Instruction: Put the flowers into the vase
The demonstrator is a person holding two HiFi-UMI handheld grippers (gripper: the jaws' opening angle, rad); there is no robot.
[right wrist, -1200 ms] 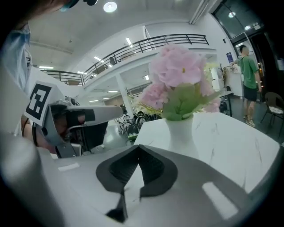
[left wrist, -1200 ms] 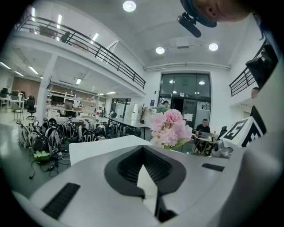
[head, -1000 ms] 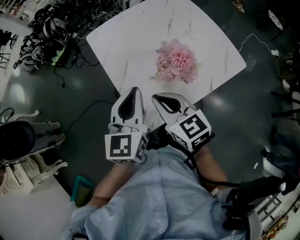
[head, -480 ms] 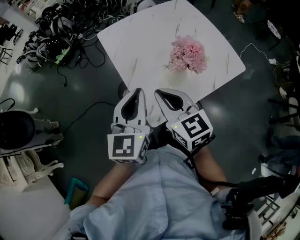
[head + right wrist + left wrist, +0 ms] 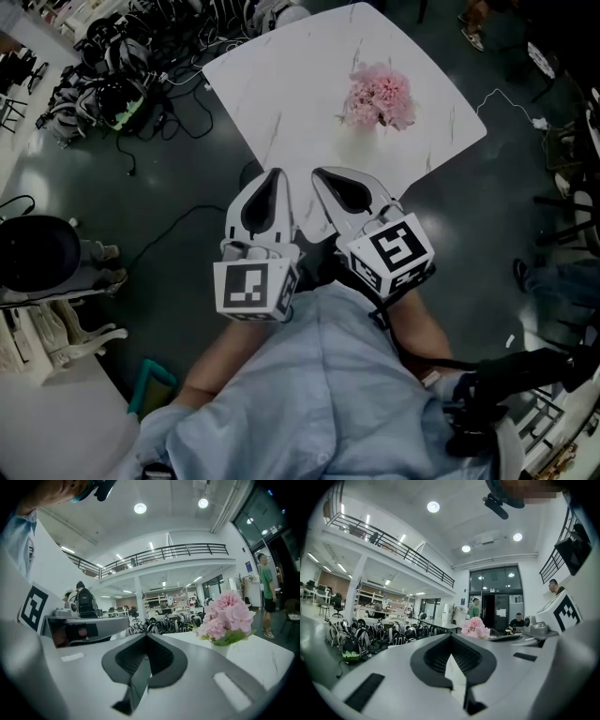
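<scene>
Pink flowers stand upright in a white vase on the white marble table. They also show in the left gripper view as pink flowers far ahead, and in the right gripper view as a bunch at the right. My left gripper and right gripper are held side by side close to my chest, off the table's near corner. Both are shut and empty; the jaws meet in each gripper view. Neither touches the flowers.
A heap of dark bags and cables lies on the floor at the upper left. A white ornate chair stands at the left, and a white cable runs right of the table. People stand far off by the doors.
The table and flowers have shrunk and slid up and right in the head view, so I have drawn back from them. Both grippers stay shut, held a little higher.
</scene>
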